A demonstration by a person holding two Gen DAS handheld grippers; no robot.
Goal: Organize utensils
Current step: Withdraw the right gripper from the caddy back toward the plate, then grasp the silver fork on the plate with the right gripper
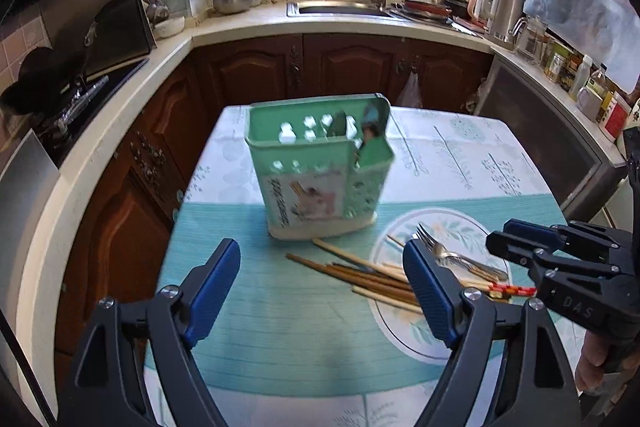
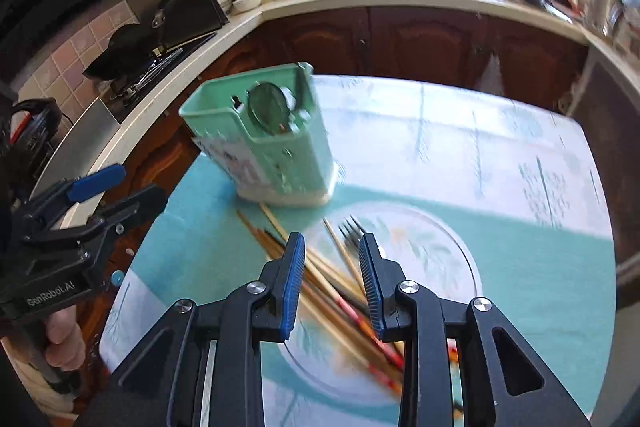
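A green utensil holder point(image 1: 320, 167) stands upright on the table point(image 1: 460, 163). Just in front of it, chopsticks point(image 1: 372, 275) and forks point(image 1: 448, 255) lie on a plate point(image 1: 460, 227). The left gripper point(image 1: 320, 291) hangs wide open, holding nothing. The right gripper point(image 2: 332, 283) hovers over the chopsticks, its jaws narrow and empty.

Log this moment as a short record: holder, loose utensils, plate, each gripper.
holder: green utensil holder upright on the tablecloth, something already in its side compartment
chopsticks: pile of chopsticks lying loose in front of the holder, partly across the plate
forks: forks lying on the plate
left gripper: left gripper open wide, nothing between its jaws
right gripper: right gripper partly open above the chopsticks, gripping nothing
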